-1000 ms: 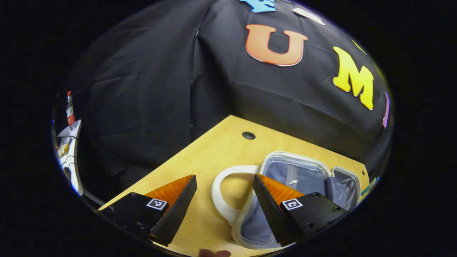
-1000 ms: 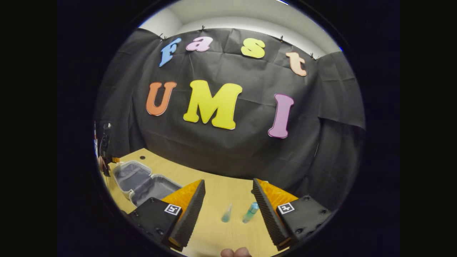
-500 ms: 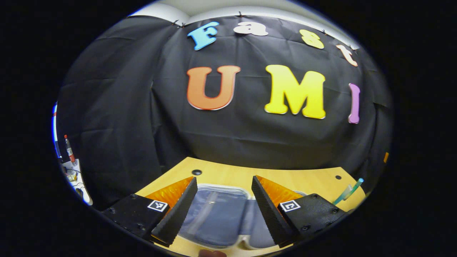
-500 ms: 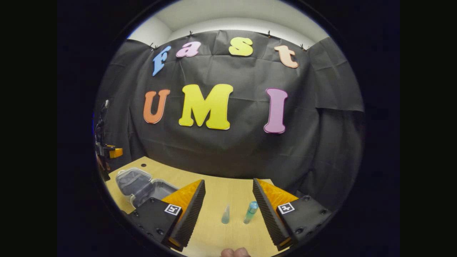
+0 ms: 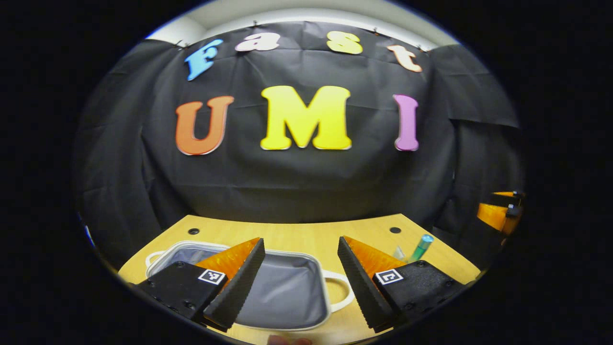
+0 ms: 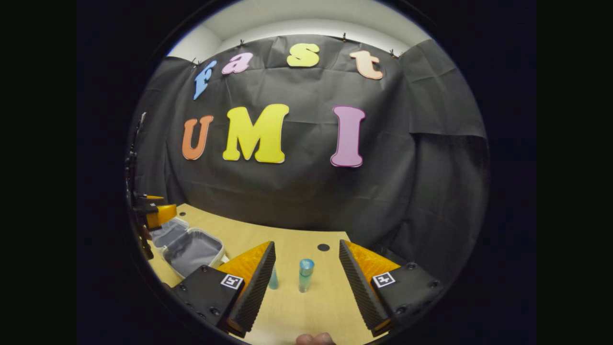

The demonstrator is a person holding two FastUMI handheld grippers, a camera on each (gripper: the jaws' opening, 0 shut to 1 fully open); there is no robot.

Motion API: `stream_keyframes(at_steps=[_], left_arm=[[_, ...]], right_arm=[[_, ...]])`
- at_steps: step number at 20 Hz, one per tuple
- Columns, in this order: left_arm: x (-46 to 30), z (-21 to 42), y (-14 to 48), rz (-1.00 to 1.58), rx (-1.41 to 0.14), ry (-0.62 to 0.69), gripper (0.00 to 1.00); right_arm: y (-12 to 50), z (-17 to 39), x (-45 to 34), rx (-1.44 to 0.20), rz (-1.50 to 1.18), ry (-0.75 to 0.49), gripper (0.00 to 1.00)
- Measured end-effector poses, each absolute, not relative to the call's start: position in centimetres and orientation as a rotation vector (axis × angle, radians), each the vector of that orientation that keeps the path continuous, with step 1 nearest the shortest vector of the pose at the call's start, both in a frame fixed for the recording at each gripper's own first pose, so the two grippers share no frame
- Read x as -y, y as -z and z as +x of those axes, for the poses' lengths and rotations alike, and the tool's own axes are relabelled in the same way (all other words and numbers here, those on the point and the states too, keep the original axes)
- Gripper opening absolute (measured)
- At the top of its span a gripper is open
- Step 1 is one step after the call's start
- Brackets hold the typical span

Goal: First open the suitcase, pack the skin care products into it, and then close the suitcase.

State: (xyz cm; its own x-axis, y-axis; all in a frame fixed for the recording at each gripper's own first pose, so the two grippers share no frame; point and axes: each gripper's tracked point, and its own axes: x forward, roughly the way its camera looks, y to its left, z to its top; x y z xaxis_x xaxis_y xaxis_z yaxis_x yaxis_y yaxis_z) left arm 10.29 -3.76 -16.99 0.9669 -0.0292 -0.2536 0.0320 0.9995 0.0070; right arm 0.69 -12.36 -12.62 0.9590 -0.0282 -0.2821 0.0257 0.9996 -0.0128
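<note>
The suitcase (image 5: pixel 282 292) lies open on the wooden table (image 5: pixel 297 235), its grey lining bare at the lower centre of the left gripper view and at the lower left of the right gripper view, so the opening step looks done and packing appears to be the step in hand. The right gripper (image 6: pixel 301 278) hangs over the table with its jaws spread wide and empty, and a teal-capped bottle (image 6: pixel 305 274) stands upright between its fingers, a little ahead of them; a second, smaller bottle (image 6: pixel 273 279) is partly hidden behind the left finger. The left gripper (image 5: pixel 297 280) is likewise spread and holds nothing, above the suitcase. The next move likely calls for lowering the right gripper around the teal-capped bottle and closing squarely, since a tall narrow bottle could tip. The smaller bottle just beside it may get knocked.
</note>
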Motion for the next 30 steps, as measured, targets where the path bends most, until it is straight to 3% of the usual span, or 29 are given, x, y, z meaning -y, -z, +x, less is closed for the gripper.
stream_keyframes(at_steps=[8, 14, 23, 28, 30], left_arm=[[19.2, 10.7, 25.8, -0.028, -0.406, 0.272, 0.98], [23.0, 14.3, 32.2, -0.038, -0.486, 0.252, 0.99], [23.0, 18.2, 39.0, -0.024, -0.609, 0.191, 0.96], [23.4, 19.1, 40.7, 0.001, -0.653, 0.187, 0.69], [23.7, 19.1, 41.0, 0.018, -0.666, 0.200, 0.62]], right_arm=[[15.6, -0.7, 17.8, -0.374, -0.042, 0.058, 0.79], [16.2, -1.0, 22.1, -0.403, -0.066, 0.107, 0.79], [19.4, -0.8, 24.9, -0.485, -0.071, 0.124, 0.79], [20.7, -0.3, 25.3, -0.506, -0.048, 0.113, 0.80], [21.2, -0.1, 25.2, -0.513, -0.033, 0.103, 0.78]])
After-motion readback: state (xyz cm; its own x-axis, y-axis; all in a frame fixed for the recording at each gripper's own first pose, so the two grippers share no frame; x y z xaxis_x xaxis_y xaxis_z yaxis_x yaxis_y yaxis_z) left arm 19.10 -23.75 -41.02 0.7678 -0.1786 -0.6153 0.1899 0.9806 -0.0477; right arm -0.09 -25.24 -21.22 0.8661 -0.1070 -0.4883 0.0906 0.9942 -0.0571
